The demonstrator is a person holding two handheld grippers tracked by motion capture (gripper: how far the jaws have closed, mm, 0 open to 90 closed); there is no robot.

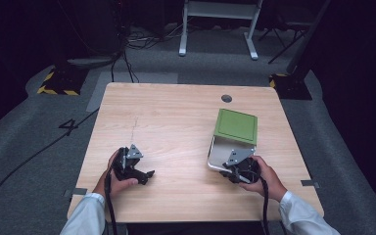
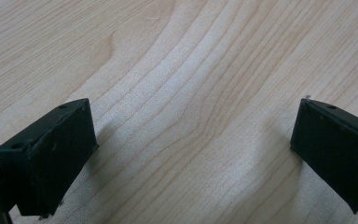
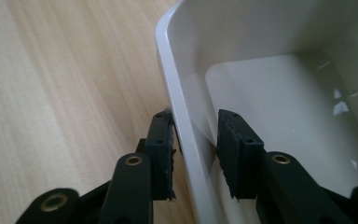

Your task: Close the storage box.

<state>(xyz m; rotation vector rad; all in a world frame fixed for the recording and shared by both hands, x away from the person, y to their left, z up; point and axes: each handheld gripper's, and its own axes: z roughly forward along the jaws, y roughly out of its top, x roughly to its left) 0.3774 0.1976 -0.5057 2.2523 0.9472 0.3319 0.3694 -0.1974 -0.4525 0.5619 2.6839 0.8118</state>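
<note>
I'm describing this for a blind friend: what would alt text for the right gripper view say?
Two black jaws of the right gripper straddle the wall of a white box, one outside and one inside, with a gap left on the inner side. The box is empty and sits on a pale wooden table.

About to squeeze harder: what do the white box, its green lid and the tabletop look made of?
White box: probably plastic, smooth and slightly glossy, with a thin wall and rounded rim. Green lid: likely matte plastic, flat with a molded inset border. Table: light wood or wood-look laminate, visible grain, satin finish.
</note>
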